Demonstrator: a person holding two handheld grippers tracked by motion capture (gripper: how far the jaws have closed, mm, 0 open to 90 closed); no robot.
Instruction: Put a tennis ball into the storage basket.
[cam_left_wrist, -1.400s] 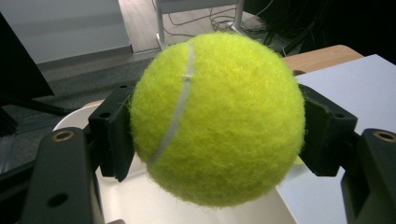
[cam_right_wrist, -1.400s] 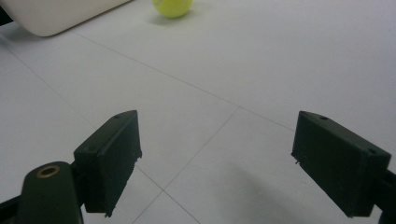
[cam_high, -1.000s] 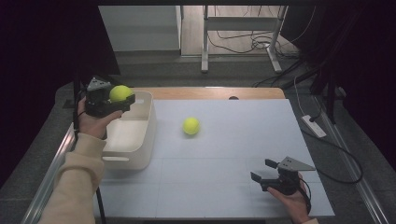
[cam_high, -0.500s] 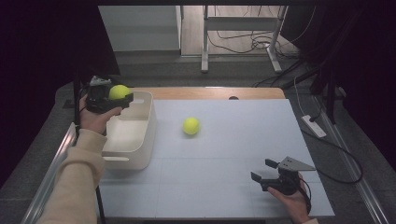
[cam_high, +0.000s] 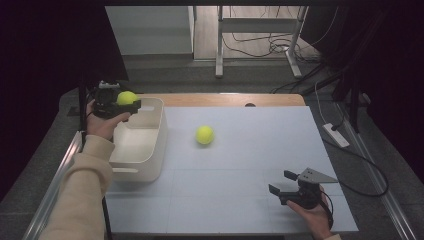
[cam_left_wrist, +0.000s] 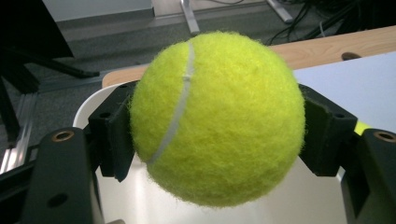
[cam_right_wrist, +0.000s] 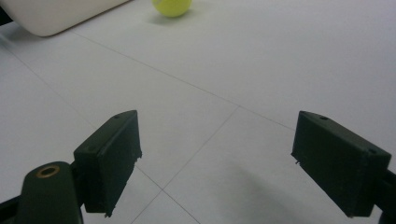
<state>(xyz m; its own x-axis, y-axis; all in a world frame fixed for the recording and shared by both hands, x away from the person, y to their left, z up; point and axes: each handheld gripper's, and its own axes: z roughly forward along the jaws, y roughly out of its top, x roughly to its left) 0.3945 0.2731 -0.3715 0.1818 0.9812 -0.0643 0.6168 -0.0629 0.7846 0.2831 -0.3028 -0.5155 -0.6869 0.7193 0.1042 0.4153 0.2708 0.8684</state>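
My left gripper (cam_high: 126, 101) is shut on a yellow tennis ball (cam_high: 127, 97) and holds it over the far left corner of a white bin (cam_high: 150, 150). Seen from the left gripper view, that ball (cam_left_wrist: 217, 116) is squeezed between both black pads above the bin's white inside (cam_left_wrist: 299, 200). A second tennis ball (cam_high: 204, 135) lies on the white table top, right of the bin. Near the front right of the table my right gripper (cam_high: 283, 182) stands open, its jaws wide apart over bare table (cam_right_wrist: 215, 158). The loose ball (cam_right_wrist: 172, 7) sits far ahead of them.
The white bin (cam_right_wrist: 51, 16) stands at the table's left side. A wooden strip (cam_high: 225, 99) runs along the far edge. Beyond it are a metal frame (cam_high: 257, 37) and cables on the floor. A power strip (cam_high: 336, 135) lies off the right edge.
My left hand has carried the ball a little leftward and down over the bin's far corner. The right gripper and the loose ball have stayed where they were.
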